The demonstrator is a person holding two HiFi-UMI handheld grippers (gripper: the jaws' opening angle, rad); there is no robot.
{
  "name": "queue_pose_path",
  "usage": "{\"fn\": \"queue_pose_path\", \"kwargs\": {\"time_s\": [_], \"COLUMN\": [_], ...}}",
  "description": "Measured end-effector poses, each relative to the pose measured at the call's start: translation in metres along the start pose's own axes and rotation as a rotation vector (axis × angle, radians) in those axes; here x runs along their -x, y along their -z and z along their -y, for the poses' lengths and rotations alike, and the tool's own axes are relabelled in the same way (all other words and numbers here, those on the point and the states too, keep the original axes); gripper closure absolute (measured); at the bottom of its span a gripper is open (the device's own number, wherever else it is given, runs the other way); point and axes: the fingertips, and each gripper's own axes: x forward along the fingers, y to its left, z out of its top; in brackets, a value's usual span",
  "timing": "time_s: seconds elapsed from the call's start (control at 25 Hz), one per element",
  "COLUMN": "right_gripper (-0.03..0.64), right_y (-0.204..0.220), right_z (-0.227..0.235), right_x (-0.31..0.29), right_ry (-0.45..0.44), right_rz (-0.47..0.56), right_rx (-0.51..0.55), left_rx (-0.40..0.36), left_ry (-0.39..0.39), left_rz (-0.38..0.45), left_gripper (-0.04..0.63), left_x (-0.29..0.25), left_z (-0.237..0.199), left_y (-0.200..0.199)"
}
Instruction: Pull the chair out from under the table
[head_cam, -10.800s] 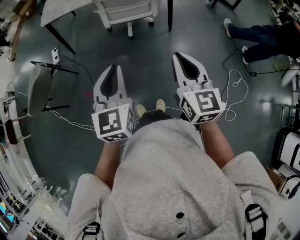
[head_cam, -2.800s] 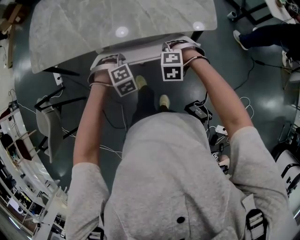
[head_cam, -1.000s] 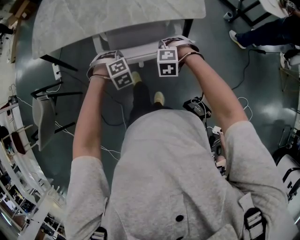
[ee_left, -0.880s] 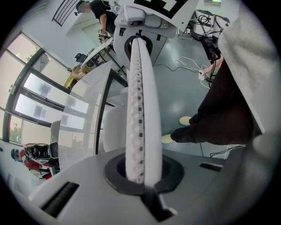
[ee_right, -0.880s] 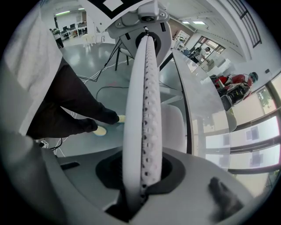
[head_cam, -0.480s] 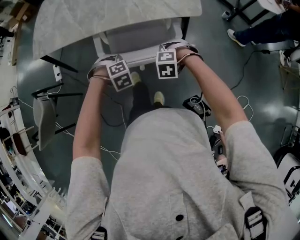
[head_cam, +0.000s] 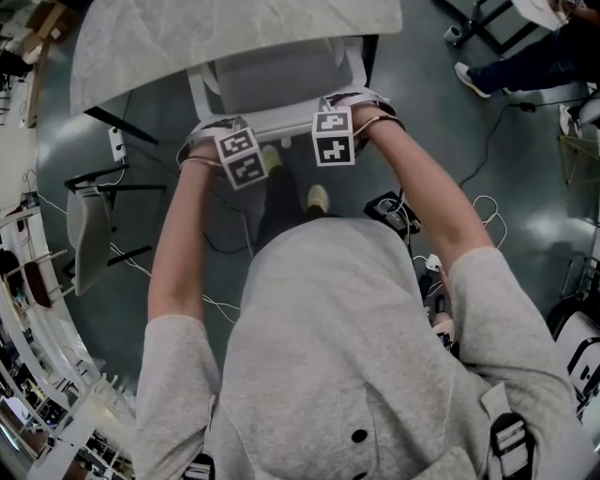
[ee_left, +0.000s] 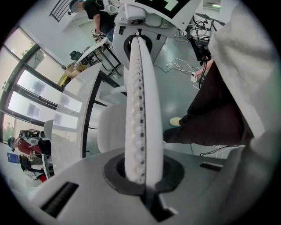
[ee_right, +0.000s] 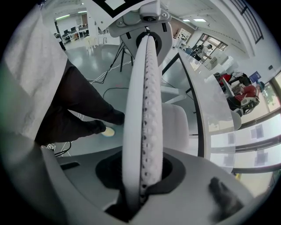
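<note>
The chair (head_cam: 277, 80) has a grey seat and a white perforated backrest (head_cam: 281, 120); most of its seat shows out from under the pale marble-look table (head_cam: 234, 28). My left gripper (head_cam: 214, 133) is shut on the left part of the backrest's top edge. My right gripper (head_cam: 354, 103) is shut on its right part. In the left gripper view the backrest edge (ee_left: 140, 110) runs straight into the left gripper (ee_left: 141, 173), with the seat (ee_left: 109, 132) below. The right gripper view shows the same edge (ee_right: 147, 110) clamped in the right gripper (ee_right: 141, 176).
A second chair (head_cam: 84, 234) stands at the left, by a power strip (head_cam: 115, 143). Cables (head_cam: 478, 211) and a black device (head_cam: 398, 216) lie on the dark floor to the right. My feet (head_cam: 319, 197) are just behind the chair. Someone's legs (head_cam: 525, 56) show at the top right.
The chair has slid further out from under the table towards me, showing more of its seat. Both grippers came back with it, still clamped on the backrest.
</note>
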Motion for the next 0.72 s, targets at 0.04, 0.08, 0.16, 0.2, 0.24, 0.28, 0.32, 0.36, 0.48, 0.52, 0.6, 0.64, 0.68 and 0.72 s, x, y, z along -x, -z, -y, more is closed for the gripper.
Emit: {"fn": "queue_pose_path", "kwargs": {"time_s": [0.04, 0.08, 0.16, 0.2, 0.24, 0.28, 0.32, 0.36, 0.48, 0.52, 0.6, 0.64, 0.68, 0.72], "right_gripper": [0.532, 0.532, 0.533, 0.533, 0.533, 0.532, 0.532, 0.532, 0.532, 0.532, 0.532, 0.532, 0.532, 0.532], "right_y": [0.000, 0.000, 0.001, 0.001, 0.002, 0.002, 0.001, 0.000, -0.003, -0.003, -0.003, -0.002, -0.002, -0.002], "right_z": [-0.002, -0.005, -0.011, -0.014, -0.016, -0.019, -0.022, -0.025, -0.032, -0.035, -0.042, -0.045, -0.048, -0.050], "right_x": [0.001, 0.002, 0.003, 0.003, 0.004, 0.004, 0.005, 0.006, 0.009, 0.010, 0.010, 0.010, 0.011, 0.011], "right_ry": [-0.001, -0.001, 0.000, 0.001, 0.002, 0.002, 0.004, 0.006, 0.009, 0.008, 0.005, 0.005, 0.007, 0.008], "right_rz": [0.001, 0.002, 0.002, 0.001, 0.001, 0.001, 0.001, 0.001, 0.001, 0.001, 0.002, 0.003, 0.002, 0.002], "right_rx": [0.000, 0.001, 0.002, 0.003, 0.003, 0.003, 0.003, 0.003, 0.004, 0.005, 0.006, 0.006, 0.006, 0.006], "left_rx": [0.000, 0.001, 0.002, 0.003, 0.003, 0.003, 0.003, 0.003, 0.004, 0.006, 0.008, 0.009, 0.010, 0.010], "left_ry": [0.000, 0.001, 0.002, 0.003, 0.004, 0.005, 0.007, 0.010, 0.012, 0.014, 0.020, 0.021, 0.020, 0.019], "left_rz": [0.000, 0.000, 0.000, -0.001, -0.002, -0.002, -0.003, -0.004, -0.003, -0.002, -0.001, 0.000, 0.001, 0.001], "left_gripper": [0.578, 0.578, 0.578, 0.578, 0.578, 0.578, 0.578, 0.578, 0.578, 0.578, 0.578, 0.578, 0.578, 0.578], "left_x": [0.001, 0.002, 0.003, 0.003, 0.004, 0.005, 0.006, 0.007, 0.010, 0.011, 0.011, 0.011, 0.011, 0.012], "left_z": [0.002, 0.005, 0.011, 0.014, 0.017, 0.019, 0.023, 0.026, 0.035, 0.038, 0.046, 0.049, 0.052, 0.054], "left_y": [0.000, -0.001, -0.003, -0.003, -0.004, -0.004, -0.004, -0.003, -0.002, -0.002, -0.003, -0.004, -0.005, -0.006]}}
